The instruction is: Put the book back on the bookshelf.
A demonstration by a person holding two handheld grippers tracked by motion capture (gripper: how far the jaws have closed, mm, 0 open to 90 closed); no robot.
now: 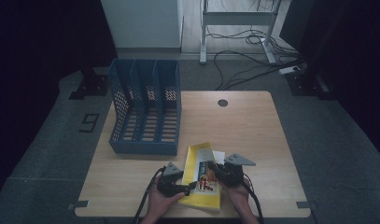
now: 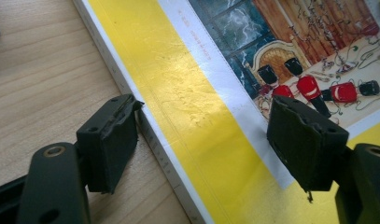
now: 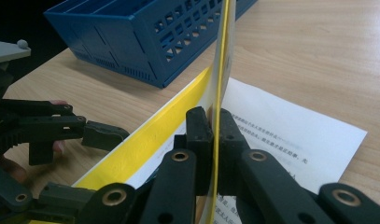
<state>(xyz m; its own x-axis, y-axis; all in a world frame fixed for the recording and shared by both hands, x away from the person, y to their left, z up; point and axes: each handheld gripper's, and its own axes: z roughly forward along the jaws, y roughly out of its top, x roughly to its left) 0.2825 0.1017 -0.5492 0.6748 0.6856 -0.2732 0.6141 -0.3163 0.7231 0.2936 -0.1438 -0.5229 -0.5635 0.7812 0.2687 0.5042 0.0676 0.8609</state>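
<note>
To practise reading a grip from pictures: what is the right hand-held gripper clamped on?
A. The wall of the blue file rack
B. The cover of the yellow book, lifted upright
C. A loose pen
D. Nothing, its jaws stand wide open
B: in the right gripper view the right hand-held gripper pinches the raised cover of the yellow book, with a printed page lying open beneath.

High view: overhead, facing forward-down, far; gripper views close, low (all share yellow book (image 1: 202, 175)).
</note>
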